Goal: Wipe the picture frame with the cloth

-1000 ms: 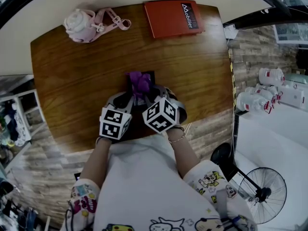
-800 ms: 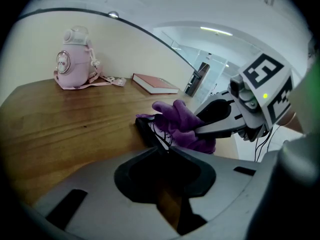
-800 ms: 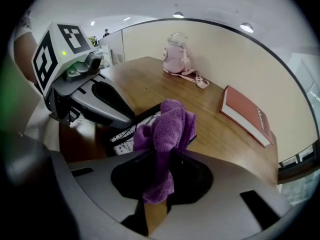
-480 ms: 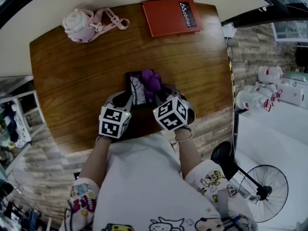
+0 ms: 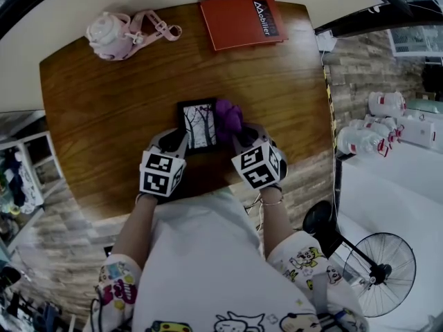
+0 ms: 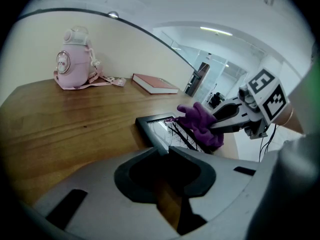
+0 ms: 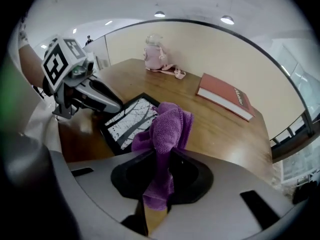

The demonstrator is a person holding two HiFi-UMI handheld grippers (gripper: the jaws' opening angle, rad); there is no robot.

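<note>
Right hand-held gripper (image 7: 159, 156) clenched on purple cloth (image 7: 168, 125), wad at the picture frame (image 5: 199, 124) right edge | left hand-held gripper (image 6: 164, 152) nearly closed, pinching frame's near corner | frame mid-bench (image 5: 104, 95) | handling: cloth soft, bunches easily; frame light, stiff, front probably fragile, may slide, so steady it by the rim

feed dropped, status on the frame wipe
Left gripper shut on picture frame. Right gripper shut on cloth, at frame's right edge. Bottle, book far back.
</note>
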